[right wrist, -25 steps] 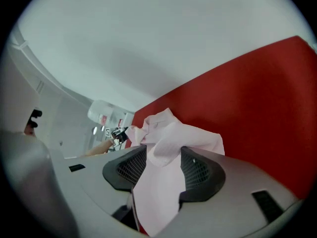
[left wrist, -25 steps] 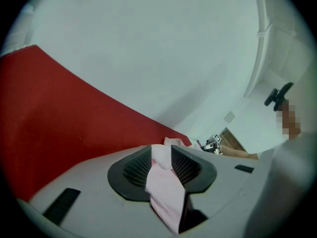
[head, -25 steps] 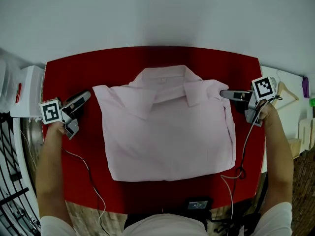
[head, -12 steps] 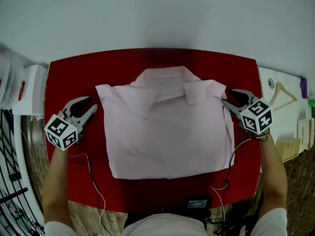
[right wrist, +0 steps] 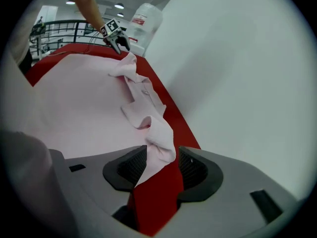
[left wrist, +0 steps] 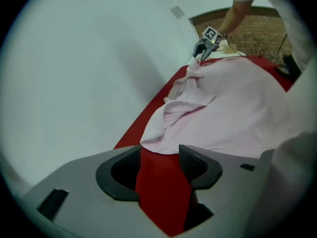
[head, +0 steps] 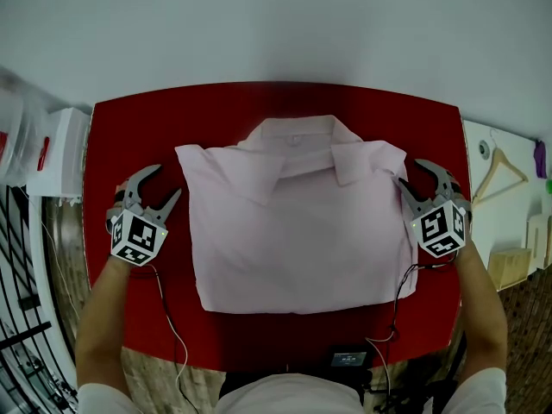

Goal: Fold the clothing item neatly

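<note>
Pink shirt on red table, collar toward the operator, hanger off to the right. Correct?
No. The head view shows the pink shirt with its collar on the far side, toward the wall, not toward the operator. The red table and the hanger on the right are as stated.

The head view is dim and evenly lit, its colours muted, with a grey cast over the wall (head: 276,24) and the shirt (head: 293,222). A soft shadow darkens the far edge of the worktop (head: 129,136) where it meets the wall. Barrel distortion bows the worktop's edges. Both gripper views are round fisheye pictures with black corners. Their nearest foreground is blurred, while the cloth farther off is sharper. In the right gripper view, ceiling lamps (right wrist: 119,6) glow bright at upper left.
</note>
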`<state>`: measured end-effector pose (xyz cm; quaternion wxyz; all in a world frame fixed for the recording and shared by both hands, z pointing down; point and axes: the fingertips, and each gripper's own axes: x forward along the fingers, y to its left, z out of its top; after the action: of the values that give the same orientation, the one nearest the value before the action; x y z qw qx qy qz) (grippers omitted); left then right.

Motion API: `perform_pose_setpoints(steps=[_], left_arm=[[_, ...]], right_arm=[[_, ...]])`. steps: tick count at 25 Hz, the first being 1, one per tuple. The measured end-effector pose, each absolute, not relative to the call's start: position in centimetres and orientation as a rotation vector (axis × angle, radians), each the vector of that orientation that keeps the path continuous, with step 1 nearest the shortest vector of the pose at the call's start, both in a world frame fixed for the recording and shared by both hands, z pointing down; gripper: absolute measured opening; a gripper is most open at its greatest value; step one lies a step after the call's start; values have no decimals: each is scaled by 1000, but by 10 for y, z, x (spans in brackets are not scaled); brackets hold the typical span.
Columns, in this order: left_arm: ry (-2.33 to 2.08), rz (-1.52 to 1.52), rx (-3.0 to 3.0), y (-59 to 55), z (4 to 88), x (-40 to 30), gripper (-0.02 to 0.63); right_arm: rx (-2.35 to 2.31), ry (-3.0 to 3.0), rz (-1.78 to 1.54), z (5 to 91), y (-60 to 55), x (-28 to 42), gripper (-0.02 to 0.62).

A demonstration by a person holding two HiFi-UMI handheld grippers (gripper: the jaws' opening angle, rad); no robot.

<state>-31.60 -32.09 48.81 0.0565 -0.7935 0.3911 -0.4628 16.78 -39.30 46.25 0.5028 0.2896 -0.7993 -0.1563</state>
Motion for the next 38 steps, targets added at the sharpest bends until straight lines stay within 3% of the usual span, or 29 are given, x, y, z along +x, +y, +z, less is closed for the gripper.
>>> perform_pose_setpoints(steps=[12,14,17,19,23,33,35,38], left_arm=[[917,-1543,-2220,-357,518,-288,222],[882,-1539,-2215,-359,518,-285,217],[841,-1517,-2223,-358,516,-281,122],[815,-1501,-2246,-356,514,-280,58],[814,-1467,-2321,-353,504,-283,34],[749,-1447,-2341,-346,499,-283,34],[711,-1436,-2343,-343,503,-271,116],[739,-1431,-2354,-351,509,-264,141]], right_arm=[[584,-1812,-602,486,-407,149,198],[578,-1803,-647,483,-409,146,164],[594,-1808,-706,476,-413,140,52],[617,-1831,-685,473,-417,139,43],[695,-1882,-578,466,-433,143,38],[723,-1881,-525,470,-447,145,38],[720,-1880,-525,473,-445,145,38],[721,-1879,-518,476,-445,146,38]])
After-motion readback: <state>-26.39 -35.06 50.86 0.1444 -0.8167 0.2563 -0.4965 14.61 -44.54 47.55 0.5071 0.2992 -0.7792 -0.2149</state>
